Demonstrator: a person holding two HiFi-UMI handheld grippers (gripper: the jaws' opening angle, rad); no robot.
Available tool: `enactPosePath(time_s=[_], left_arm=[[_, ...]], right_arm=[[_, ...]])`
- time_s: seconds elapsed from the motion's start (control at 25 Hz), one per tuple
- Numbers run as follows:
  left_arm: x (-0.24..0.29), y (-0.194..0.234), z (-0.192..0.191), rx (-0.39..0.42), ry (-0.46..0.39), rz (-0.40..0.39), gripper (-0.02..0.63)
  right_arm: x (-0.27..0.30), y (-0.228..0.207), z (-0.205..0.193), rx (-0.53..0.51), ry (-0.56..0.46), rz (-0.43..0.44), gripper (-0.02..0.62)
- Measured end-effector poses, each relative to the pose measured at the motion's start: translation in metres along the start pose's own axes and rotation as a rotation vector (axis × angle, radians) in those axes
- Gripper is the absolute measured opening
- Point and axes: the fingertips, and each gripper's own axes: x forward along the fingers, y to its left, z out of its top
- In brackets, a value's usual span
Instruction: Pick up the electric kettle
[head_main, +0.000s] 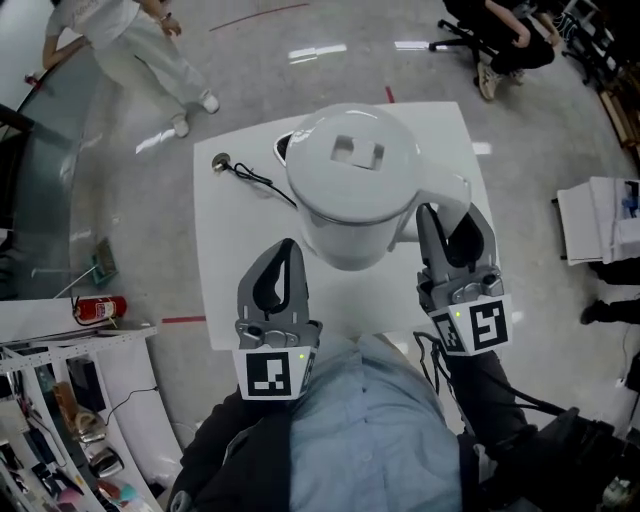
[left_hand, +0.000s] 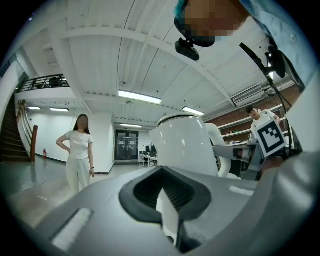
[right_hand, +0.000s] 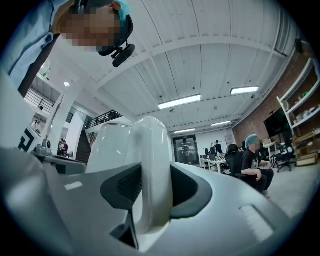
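The white electric kettle hangs above the white table, its lid facing up at me. My right gripper is shut on the kettle's handle, which fills the gap between the black pads. My left gripper is shut, its tip against the lower left of the kettle body. Part of the kettle's round base shows on the table behind the kettle.
A black cord with its plug runs from the base across the table. A fire extinguisher lies on the floor at the left. One person stands at the far left and another sits at the far right. A white machine stands at the right.
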Motion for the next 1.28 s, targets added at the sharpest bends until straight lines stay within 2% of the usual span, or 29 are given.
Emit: enactPosePath(time_s=[0.12, 0.32, 1.28], left_arm=[[-0.003, 0.008, 0.008, -0.008, -0.032, 0.017, 0.0], [0.0, 0.007, 0.02, -0.013, -0.057, -0.007, 0.0], [0.015, 0.013, 0.021, -0.016, -0.044, -0.01, 0.0]], right_arm=[[-0.015, 0.002, 0.008, -0.02, -0.01, -0.023, 0.172], [-0.032, 0.005, 0.018, -0.033, -0.013, -0.052, 0.172], [-0.04, -0.002, 0.012, -0.038, -0.006, -0.094, 0.175]])
